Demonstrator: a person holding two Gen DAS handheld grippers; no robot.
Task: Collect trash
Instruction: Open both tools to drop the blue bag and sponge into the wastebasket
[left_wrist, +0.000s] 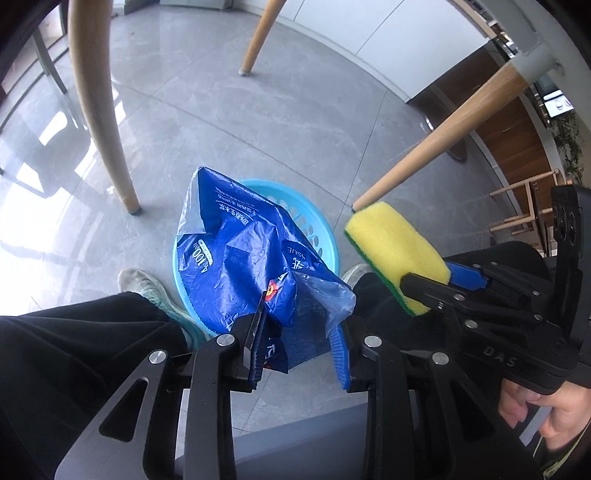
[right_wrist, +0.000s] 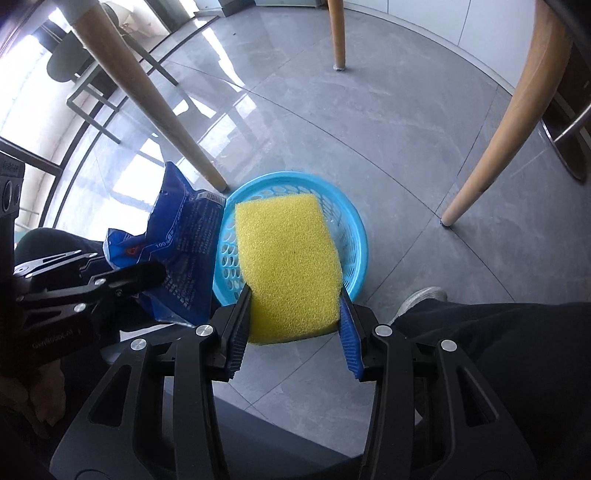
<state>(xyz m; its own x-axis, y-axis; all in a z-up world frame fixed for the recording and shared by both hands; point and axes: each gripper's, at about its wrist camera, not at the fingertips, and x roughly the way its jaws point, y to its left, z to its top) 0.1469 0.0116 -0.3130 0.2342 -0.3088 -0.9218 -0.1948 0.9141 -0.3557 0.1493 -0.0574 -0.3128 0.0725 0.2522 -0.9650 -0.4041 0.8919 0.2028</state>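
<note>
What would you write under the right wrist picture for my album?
The right gripper holds a yellow sponge above a blue basket on the grey floor.
</note>
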